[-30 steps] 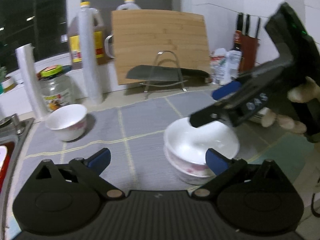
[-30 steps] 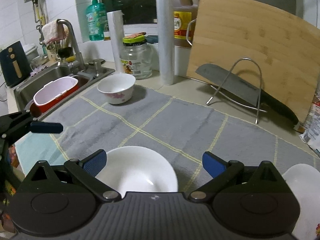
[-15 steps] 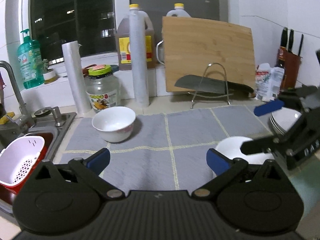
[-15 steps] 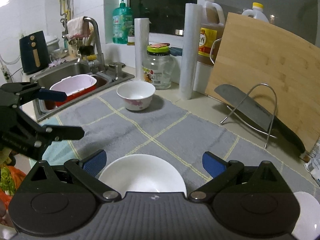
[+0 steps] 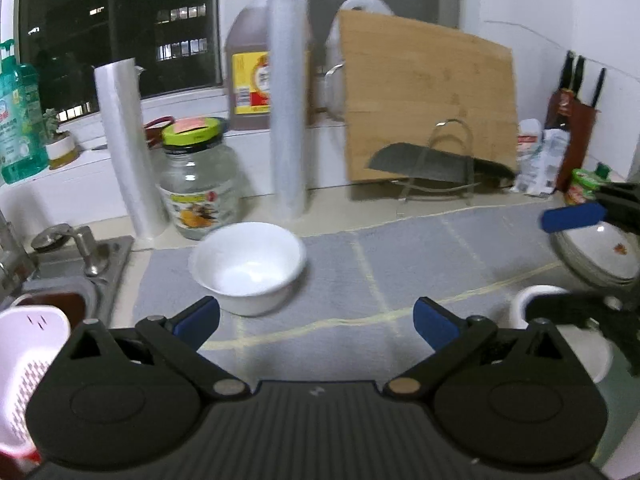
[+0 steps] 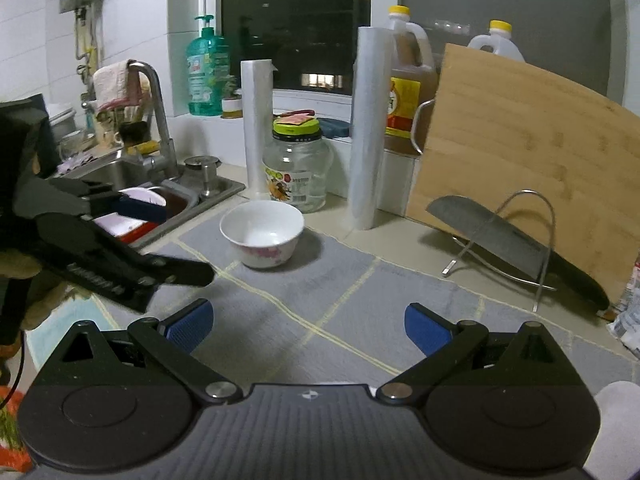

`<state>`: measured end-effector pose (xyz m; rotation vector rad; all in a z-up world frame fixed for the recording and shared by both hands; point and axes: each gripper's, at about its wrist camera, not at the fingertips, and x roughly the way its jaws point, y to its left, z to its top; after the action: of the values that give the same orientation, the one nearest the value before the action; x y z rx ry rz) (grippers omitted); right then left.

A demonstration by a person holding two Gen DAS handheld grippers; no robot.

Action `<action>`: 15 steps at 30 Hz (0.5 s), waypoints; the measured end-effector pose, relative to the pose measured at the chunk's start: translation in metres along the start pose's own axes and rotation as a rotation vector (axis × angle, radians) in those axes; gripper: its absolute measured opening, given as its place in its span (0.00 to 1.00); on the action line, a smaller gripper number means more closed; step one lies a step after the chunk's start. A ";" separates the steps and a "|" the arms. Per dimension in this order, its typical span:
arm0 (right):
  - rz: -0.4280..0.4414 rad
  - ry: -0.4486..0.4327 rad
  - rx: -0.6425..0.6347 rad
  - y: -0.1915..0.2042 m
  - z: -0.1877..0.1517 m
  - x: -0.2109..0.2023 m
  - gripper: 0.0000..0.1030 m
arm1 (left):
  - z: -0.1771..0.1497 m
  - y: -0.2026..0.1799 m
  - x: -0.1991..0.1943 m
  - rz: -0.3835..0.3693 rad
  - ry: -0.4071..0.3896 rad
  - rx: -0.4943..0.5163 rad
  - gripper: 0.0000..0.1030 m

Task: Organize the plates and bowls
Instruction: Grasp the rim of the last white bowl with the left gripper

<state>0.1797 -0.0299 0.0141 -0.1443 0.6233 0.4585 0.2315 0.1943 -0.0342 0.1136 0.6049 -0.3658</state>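
Ahead of the left gripper, spread wide and empty, a lone bowl waits for stacking; the right gripper is likewise spread, holding nothing

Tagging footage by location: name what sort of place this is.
Most likely a home kitchen counter at night: a sink with a faucet, a cutting board against the wall, and a cleaver on a wire stand.

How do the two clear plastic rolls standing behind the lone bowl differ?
The taller roll reaches well above the glass jar and stands right of it; the shorter roll stands left of it. The taller roll stands before the brown oil bottle, the shorter before the dark window. Both stand upright on the counter.
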 end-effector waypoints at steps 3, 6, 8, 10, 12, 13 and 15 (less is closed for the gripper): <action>-0.032 0.003 -0.003 0.020 0.011 0.015 1.00 | 0.008 0.028 0.011 -0.020 0.016 0.009 0.99; -0.037 0.008 0.007 0.036 0.018 0.031 1.00 | 0.017 0.052 0.025 -0.025 0.036 0.016 0.99; -0.038 0.017 0.018 0.046 0.022 0.043 1.00 | 0.023 0.064 0.035 -0.034 0.047 0.021 0.99; -0.048 0.022 0.031 0.055 0.026 0.057 1.00 | 0.028 0.073 0.045 -0.046 0.046 0.027 0.99; -0.053 0.031 0.041 0.062 0.029 0.068 1.00 | 0.031 0.078 0.055 -0.064 0.053 0.030 0.99; -0.061 0.035 0.046 0.066 0.030 0.075 1.00 | 0.032 0.080 0.058 -0.068 0.053 0.032 0.99; -0.072 0.039 0.053 0.073 0.033 0.088 1.00 | 0.034 0.084 0.066 -0.084 0.059 0.046 0.99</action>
<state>0.2265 0.0760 -0.0112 -0.1247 0.6658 0.3702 0.3310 0.2447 -0.0446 0.1435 0.6614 -0.4587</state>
